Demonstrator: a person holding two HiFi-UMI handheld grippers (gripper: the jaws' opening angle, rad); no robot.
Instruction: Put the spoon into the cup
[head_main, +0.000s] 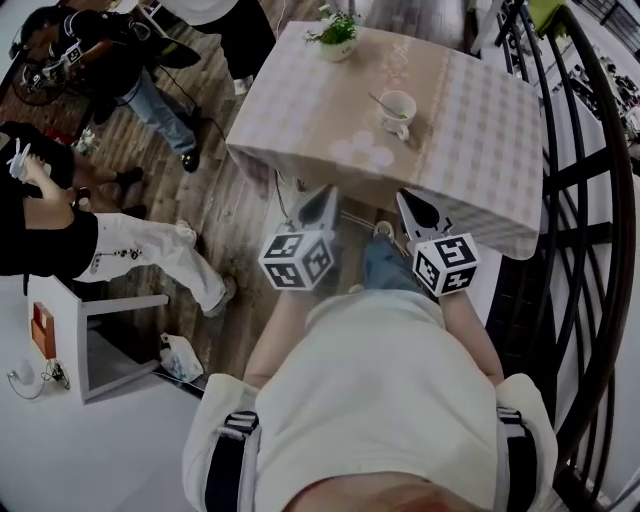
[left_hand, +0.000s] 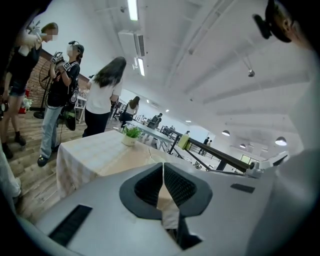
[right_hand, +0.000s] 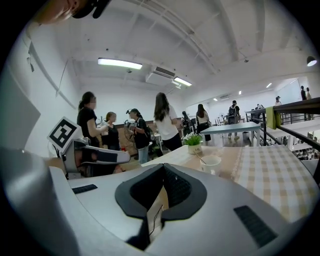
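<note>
A white cup (head_main: 399, 108) stands on the table's checked cloth (head_main: 300, 110), and a spoon (head_main: 381, 101) rests in it with its handle sticking out to the upper left. The right gripper view shows the same cup (right_hand: 210, 164) and spoon (right_hand: 200, 158) ahead on the table. Both grippers hover off the table's near edge, over the floor. My left gripper (head_main: 326, 193) (left_hand: 163, 165) is shut with nothing between its pads. My right gripper (head_main: 405, 197) (right_hand: 163, 166) also has its jaws together and holds nothing. The left gripper view does not show the cup.
A small potted plant (head_main: 337, 38) (left_hand: 131, 135) (right_hand: 193, 143) sits at the table's far edge. Several people (head_main: 120, 70) stand on the wooden floor to the left. A black metal railing (head_main: 590, 200) runs along the right. A white stand (head_main: 100, 340) is at lower left.
</note>
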